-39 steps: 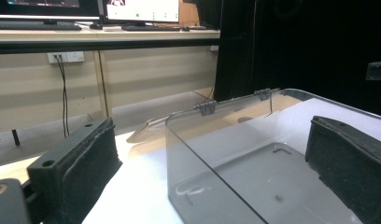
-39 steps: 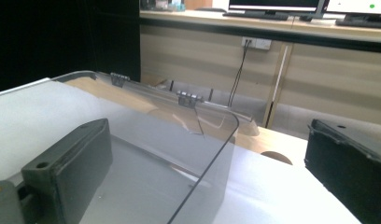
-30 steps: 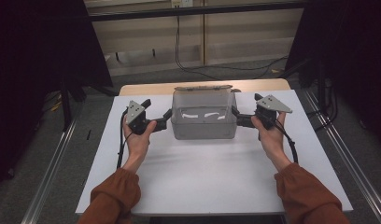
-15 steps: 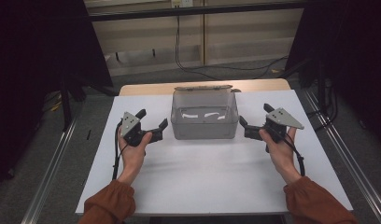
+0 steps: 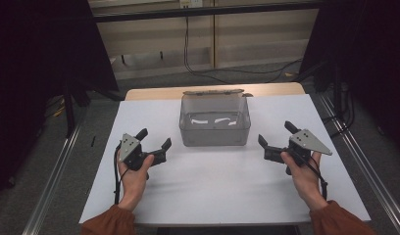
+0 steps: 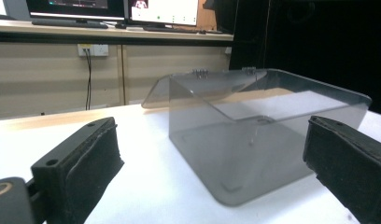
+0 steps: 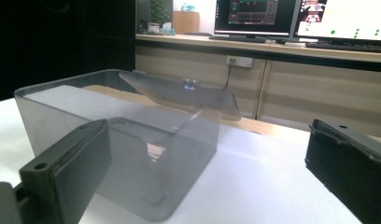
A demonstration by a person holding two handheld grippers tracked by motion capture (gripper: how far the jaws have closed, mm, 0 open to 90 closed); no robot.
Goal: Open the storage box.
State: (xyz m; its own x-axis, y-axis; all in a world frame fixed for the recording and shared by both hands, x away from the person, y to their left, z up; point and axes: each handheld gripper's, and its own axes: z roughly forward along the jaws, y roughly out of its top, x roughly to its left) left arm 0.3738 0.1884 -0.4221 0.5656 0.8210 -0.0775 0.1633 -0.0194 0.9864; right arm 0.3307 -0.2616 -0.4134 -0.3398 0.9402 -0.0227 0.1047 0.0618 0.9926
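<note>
A clear plastic box point(image 5: 215, 125) stands toward the far middle of the white table point(image 5: 203, 186), rectangular with rounded corners and smoky, see-through walls. Its hinged lid point(image 5: 213, 92) is thrown back behind the rear wall, resting at a tilt; two small hinges show along that edge in the left gripper view point(image 6: 200, 72). Pale reflections streak the box floor, and no contents can be made out inside. The table surface is matte and smooth, with a strip of tan wood point(image 5: 154, 93) showing along its far edge. The left gripper point(image 5: 155, 143) is held low at the near left of the box, well apart from it, jaws spread wide and holding nothing. Its jaws are flat black blocks faced with rough, slightly frayed padding point(image 6: 93, 158), and a grey three-cornered plate point(image 5: 129, 145) sits on top. The right gripper point(image 5: 276, 136) is held at the near right of the box, likewise apart from it, jaws spread wide and empty; its grey plate point(image 5: 310, 142) is larger and pointed. A black cable point(image 5: 115, 176) trails along the left forearm. Rust-orange sleeves point(image 5: 110, 223) cover both wrists.
</note>
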